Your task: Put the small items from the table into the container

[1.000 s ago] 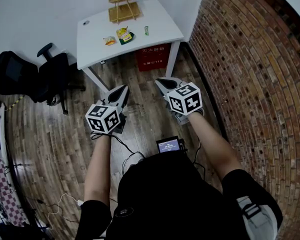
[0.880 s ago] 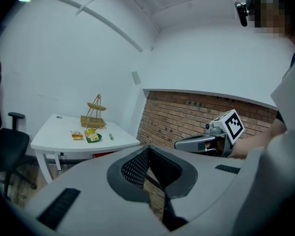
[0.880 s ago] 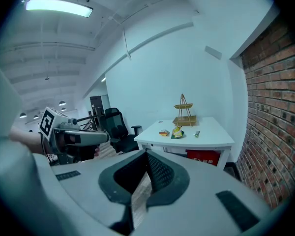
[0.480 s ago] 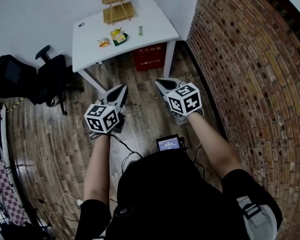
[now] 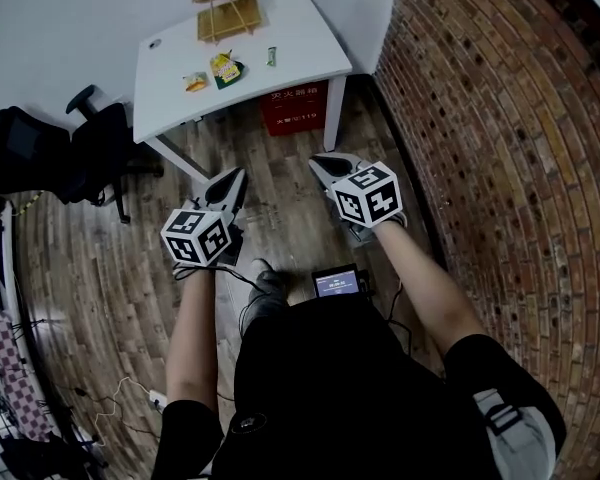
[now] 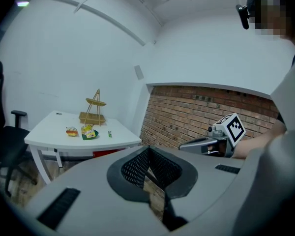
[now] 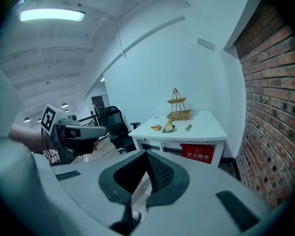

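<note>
1. Well ahead of both jaw pairs: a white table [image 5: 305, 43] on a wood-plank floor [image 5: 280, 218], set in a corner against a white wall [image 5: 70, 18].
2. Off to the right of the right gripper [image 5: 322, 162] and its jaws: a brick wall [image 5: 480, 118], running up to the table's right end.
3. Off to the left of the left gripper [image 5: 236, 175] and its jaws: a black office chair [image 5: 40, 153], near the table's left end.
4. Straight beyond the jaws, under the table: a red box [image 5: 295, 108] with white print. Between jaws and table: plank floor.
5. Behind the jaws, close to the person's body: a small screen [image 5: 338, 285], a shoe [image 5: 265, 280] and loose cables [image 5: 110, 408] on the floor.
6. At the table's far edge, farthest from the jaws: a two-tier wooden basket stand [image 5: 225, 13]. Contents too small to tell.
7. On the tabletop, just nearer the jaws than the stand: an orange packet [image 5: 194, 81], a green-and-yellow packet [image 5: 225, 68] just beside it, and a small green item [image 5: 271, 56] a little apart to the right.
8. Left gripper jaws pressed together, nothing between them. Right gripper jaws likewise closed and empty. Both held side by side above the floor, pointing toward the table.
</note>
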`<control>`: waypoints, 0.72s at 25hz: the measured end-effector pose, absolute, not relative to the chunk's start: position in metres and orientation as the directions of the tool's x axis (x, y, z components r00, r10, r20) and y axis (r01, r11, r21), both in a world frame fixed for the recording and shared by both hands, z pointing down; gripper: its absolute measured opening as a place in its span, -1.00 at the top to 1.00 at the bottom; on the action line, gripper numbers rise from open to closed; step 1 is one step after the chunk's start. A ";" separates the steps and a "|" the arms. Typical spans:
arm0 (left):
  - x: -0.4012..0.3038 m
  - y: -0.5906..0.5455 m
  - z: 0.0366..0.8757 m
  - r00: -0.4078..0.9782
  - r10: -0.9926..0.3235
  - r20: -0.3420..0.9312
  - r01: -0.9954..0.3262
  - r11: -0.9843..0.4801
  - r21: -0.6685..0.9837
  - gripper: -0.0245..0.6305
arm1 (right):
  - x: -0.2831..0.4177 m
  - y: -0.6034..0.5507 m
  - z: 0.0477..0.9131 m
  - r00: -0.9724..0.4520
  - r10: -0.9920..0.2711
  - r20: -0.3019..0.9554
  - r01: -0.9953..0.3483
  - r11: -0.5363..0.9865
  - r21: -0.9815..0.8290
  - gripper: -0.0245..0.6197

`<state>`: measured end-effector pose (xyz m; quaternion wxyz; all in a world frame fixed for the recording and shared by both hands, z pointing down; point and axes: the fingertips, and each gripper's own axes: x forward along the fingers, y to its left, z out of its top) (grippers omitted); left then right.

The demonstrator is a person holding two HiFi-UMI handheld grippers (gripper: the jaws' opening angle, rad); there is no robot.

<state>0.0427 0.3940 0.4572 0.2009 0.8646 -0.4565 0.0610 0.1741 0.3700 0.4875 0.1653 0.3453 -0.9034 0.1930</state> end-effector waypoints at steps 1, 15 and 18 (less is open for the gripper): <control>0.042 0.388 0.459 0.574 -0.766 0.290 -0.815 -0.500 0.293 0.90 | 0.173 0.365 0.490 -0.707 -0.558 0.435 -0.687 0.687 -0.235 0.89; -0.015 0.242 0.485 0.631 -0.719 0.291 -0.772 -0.541 0.335 0.90 | 0.121 0.227 0.509 -0.645 -0.588 0.487 -0.744 0.629 -0.226 0.89; -0.039 0.204 0.484 0.646 -0.703 0.297 -0.761 -0.565 0.318 0.90 | 0.100 0.191 0.504 -0.630 -0.601 0.493 -0.758 0.613 -0.221 0.89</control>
